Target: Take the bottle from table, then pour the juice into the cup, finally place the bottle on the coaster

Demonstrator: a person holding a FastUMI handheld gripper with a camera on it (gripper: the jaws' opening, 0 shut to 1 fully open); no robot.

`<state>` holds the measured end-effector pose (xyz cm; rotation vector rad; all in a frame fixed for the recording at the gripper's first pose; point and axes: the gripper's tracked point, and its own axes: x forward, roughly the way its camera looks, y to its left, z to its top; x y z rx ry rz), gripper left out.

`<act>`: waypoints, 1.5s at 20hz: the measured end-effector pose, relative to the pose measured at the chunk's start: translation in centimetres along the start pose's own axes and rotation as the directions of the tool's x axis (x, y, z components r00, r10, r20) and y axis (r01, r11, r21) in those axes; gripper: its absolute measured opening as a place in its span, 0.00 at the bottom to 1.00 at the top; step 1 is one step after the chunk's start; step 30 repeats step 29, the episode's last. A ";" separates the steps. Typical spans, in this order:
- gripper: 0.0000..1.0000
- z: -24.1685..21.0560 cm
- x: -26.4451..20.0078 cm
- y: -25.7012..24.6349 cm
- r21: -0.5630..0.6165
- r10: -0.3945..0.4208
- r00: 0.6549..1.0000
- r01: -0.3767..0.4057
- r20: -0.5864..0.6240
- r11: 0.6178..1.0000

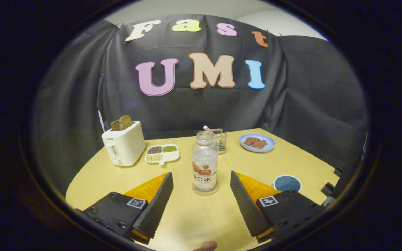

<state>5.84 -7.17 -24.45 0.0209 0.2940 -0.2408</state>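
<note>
A clear plastic bottle [205, 164] with a red-printed label stands upright on the wooden table [194, 219], on a thin round see-through disc [205, 191]. It stands in the gap between my fingertips, touched by neither finger. My gripper [201, 176] is open wide. Just behind the bottle is a small glass cup [221, 141] with a straw in it. A round dark blue coaster [287, 183] with a white rim lies on the table to the right, just beyond my right finger.
A white toaster [124, 143] with toast in it stands at the back left, next to a white divided tray [162, 154] of beans. A blue plate [257, 142] with brown pieces sits at the back right. Part of a person's finger [206, 245] shows below the gripper.
</note>
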 end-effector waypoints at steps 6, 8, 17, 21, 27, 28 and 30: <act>1.00 0.9 -2.3 0.7 -0.113 0.089 0.996 -0.086 0.019 0.990; 1.00 1.6 -3.2 1.4 -0.098 0.138 0.990 -0.134 0.034 0.986; 1.00 5.9 -8.5 1.8 -0.045 0.218 0.966 -0.214 0.139 0.976; 1.00 7.1 -9.4 1.3 -0.047 0.218 0.963 -0.213 0.159 0.976; 1.00 9.1 -9.9 1.3 -0.058 0.230 0.955 -0.223 0.188 0.973; 1.00 9.2 -9.9 1.2 -0.066 0.228 0.955 -0.219 0.191 0.973; 1.00 9.4 -10.1 1.0 -0.073 0.227 0.955 -0.216 0.190 0.974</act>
